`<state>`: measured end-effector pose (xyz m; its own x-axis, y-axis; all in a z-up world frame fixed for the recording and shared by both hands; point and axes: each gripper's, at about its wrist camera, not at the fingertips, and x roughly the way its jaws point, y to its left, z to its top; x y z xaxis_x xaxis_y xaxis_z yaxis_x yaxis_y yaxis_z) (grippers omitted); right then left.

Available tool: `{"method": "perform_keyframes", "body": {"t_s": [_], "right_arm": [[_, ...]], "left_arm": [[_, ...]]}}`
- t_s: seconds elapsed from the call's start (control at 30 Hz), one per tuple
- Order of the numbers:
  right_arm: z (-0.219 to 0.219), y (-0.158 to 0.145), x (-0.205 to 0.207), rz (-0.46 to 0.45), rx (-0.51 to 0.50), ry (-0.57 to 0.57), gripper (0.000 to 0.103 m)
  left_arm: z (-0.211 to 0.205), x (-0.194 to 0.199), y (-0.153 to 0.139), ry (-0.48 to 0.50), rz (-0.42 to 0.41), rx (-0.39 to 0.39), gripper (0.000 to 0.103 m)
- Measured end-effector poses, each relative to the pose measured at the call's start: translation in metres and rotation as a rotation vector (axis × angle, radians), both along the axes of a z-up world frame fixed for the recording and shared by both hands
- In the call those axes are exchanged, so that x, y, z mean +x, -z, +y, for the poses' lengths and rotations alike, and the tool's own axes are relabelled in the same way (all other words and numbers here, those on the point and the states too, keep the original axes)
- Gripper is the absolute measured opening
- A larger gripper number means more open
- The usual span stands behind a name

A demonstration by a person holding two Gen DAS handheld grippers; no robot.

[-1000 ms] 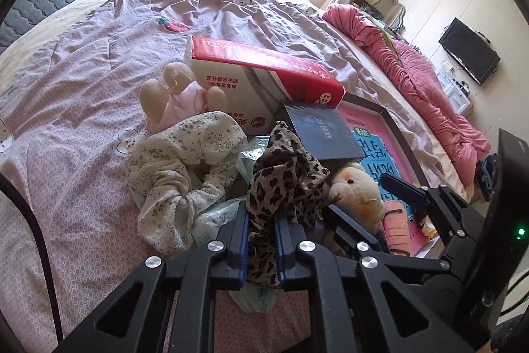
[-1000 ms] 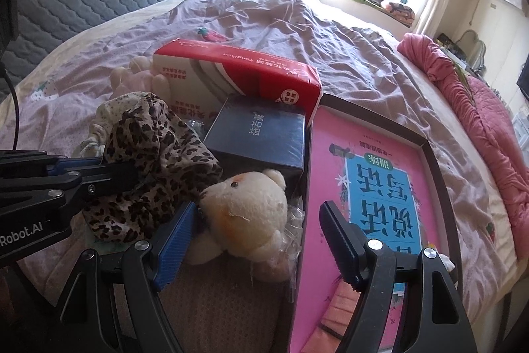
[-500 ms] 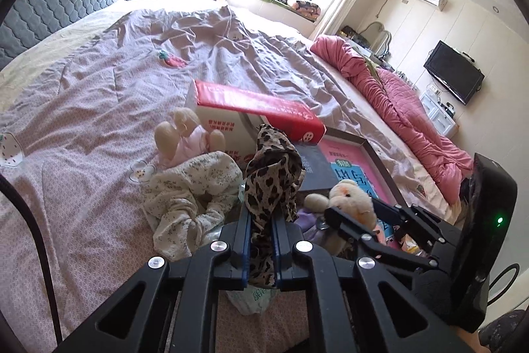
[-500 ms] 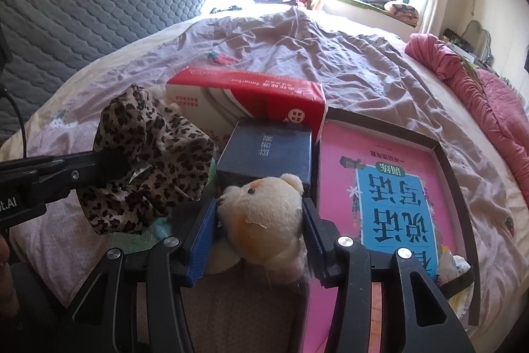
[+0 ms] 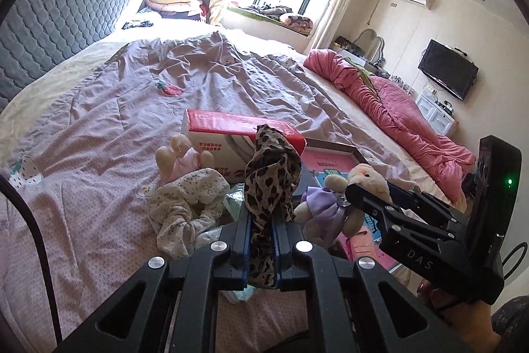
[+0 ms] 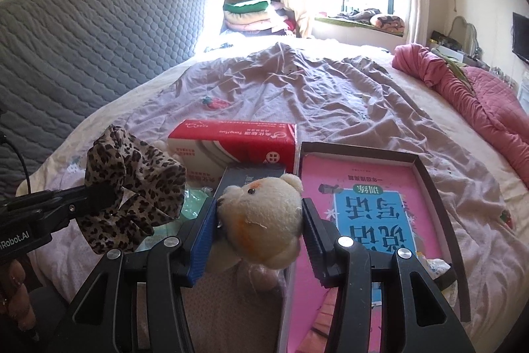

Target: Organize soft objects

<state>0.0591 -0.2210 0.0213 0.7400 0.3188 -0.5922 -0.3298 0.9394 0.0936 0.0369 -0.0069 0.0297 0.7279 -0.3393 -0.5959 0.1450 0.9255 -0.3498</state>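
Note:
My left gripper (image 5: 259, 220) is shut on a leopard-print scrunchie (image 5: 271, 174) and holds it up above the bed; it also shows in the right wrist view (image 6: 132, 184). My right gripper (image 6: 258, 220) is shut on the head of a cream teddy bear (image 6: 261, 217) with a purple dress, lifted off the bed; the bear also shows in the left wrist view (image 5: 360, 181). A floral white scrunchie (image 5: 188, 200) and a small doll in pink (image 5: 180, 159) lie on the lilac quilt (image 5: 99, 154).
A red and white tissue pack (image 6: 231, 148) lies behind a dark blue box (image 6: 244, 176). A dark tray (image 6: 433, 184) holds a pink and blue book (image 6: 363, 204). A pink duvet (image 5: 396, 111) lies along the bed's right side. A grey headboard (image 6: 82, 55) stands left.
Both grippers have risen. The right gripper closed on the teddy bear and lifted it off the bed. The left gripper has lifted the leopard scrunchie higher.

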Motion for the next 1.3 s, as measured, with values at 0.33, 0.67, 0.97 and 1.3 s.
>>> {"method": "perform_keyframes", "body": {"t_s": [0.33, 0.67, 0.97, 1.3], "right_arm": [[-0.047, -0.017, -0.012, -0.026, 0.073, 0.092, 0.051], [-0.094, -0.020, -0.025, -0.025, 0.133, 0.183, 0.051], [-0.119, -0.021, -0.030, -0.034, 0.152, 0.243, 0.051], [-0.140, -0.012, -0.029, -0.018, 0.168, 0.299, 0.051]], "left_arm": [[-0.039, -0.010, -0.023, 0.051, -0.018, 0.044, 0.010], [-0.084, -0.012, -0.042, 0.132, -0.028, 0.082, 0.010], [-0.119, -0.009, -0.043, 0.208, -0.021, 0.105, 0.010], [-0.130, -0.005, -0.036, 0.234, 0.004, 0.122, 0.010]]}}
